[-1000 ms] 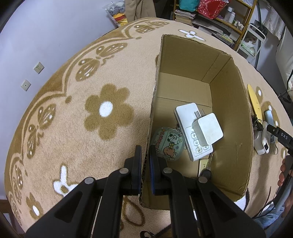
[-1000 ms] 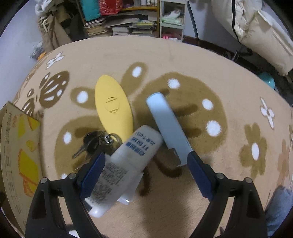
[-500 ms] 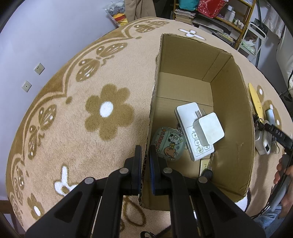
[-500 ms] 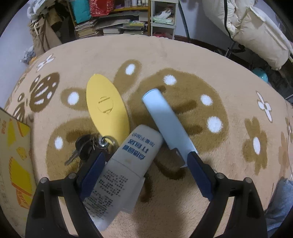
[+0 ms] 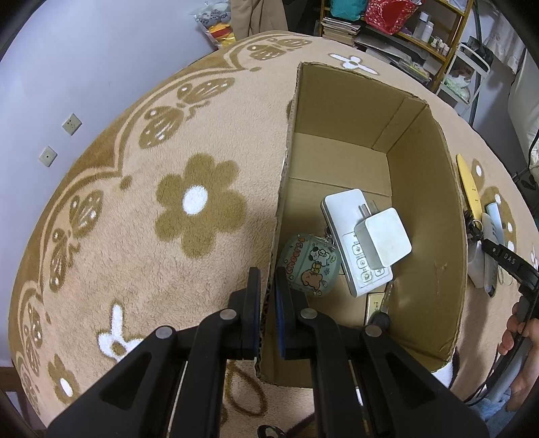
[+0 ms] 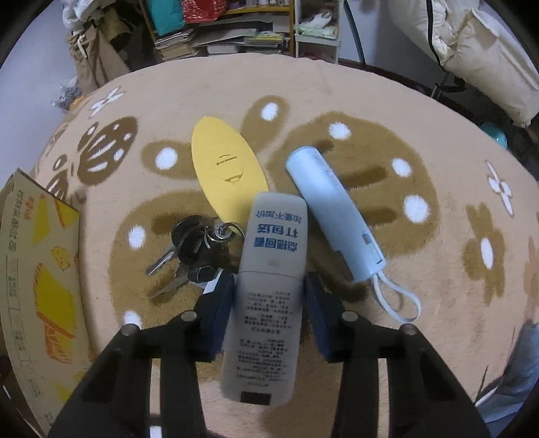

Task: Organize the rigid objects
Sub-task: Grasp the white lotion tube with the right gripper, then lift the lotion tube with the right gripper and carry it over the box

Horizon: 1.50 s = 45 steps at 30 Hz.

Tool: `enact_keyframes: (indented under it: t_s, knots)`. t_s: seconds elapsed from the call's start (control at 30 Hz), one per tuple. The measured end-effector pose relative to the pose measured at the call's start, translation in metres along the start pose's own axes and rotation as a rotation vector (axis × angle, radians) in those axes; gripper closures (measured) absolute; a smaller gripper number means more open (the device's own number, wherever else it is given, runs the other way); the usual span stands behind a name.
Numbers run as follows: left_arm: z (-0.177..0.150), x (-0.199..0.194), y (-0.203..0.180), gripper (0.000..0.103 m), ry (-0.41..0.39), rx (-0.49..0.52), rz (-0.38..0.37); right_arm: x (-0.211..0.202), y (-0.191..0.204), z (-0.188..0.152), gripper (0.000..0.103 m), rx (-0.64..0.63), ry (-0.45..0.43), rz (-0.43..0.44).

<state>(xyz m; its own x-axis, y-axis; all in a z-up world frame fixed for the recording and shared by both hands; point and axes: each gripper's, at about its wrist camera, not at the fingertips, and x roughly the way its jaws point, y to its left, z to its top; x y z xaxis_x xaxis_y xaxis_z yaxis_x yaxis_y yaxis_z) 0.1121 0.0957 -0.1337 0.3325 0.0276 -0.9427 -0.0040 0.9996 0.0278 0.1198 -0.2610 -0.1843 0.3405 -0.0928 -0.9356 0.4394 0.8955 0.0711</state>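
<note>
A white remote with blue print lies on the beige rug between the closing jaws of my right gripper; both blue pads sit against its sides. Keys, a yellow oval case and a pale blue cylinder with a strap lie around it. My left gripper is shut on the left wall of the open cardboard box. In the box are a white power strip, a white charger and a round green cartoon pouch.
The flowered rug spreads left of the box. Cluttered shelves and a padded cream coat line the far side. In the left wrist view the right gripper and a person's hand show beyond the box's right wall.
The right gripper's jaws have closed in from wide apart onto the white remote, which has swung from tilted to straight between them. The left gripper and the box have stayed put.
</note>
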Motion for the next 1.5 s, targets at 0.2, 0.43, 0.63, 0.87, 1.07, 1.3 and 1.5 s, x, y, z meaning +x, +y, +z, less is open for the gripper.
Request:
enact_keyframes:
  t_s: [0.2, 0.43, 0.63, 0.87, 1.07, 1.3, 1.5]
  knots:
    - [0.0, 0.0, 0.0, 0.095, 0.0, 0.001, 0.0, 0.008, -0.024, 0.005, 0.057, 0.069, 0.034, 0.137]
    - [0.0, 0.0, 0.0, 0.095, 0.002, -0.008, -0.007, 0.001, -0.026, -0.007, 0.059, -0.025, 0.0, 0.164]
    - [0.0, -0.001, 0.001, 0.095, 0.004, -0.013, -0.013, -0.007, -0.034, -0.008, 0.059, 0.019, 0.014, 0.169]
    - [0.0, -0.001, 0.001, 0.095, 0.004, -0.015, -0.015, -0.028, -0.041, -0.004, 0.059, 0.05, -0.015, 0.208]
    - [0.0, -0.002, 0.001, 0.095, 0.004, -0.016, -0.015, -0.038, -0.043, -0.002, 0.059, 0.083, -0.041, 0.237]
    - [0.0, -0.002, 0.002, 0.095, 0.007, -0.02, -0.018, -0.061, -0.035, 0.003, 0.059, 0.068, -0.093, 0.274]
    - [0.0, -0.003, 0.0, 0.096, 0.007, -0.012, -0.014, -0.09, -0.007, 0.009, 0.059, 0.006, -0.159, 0.316]
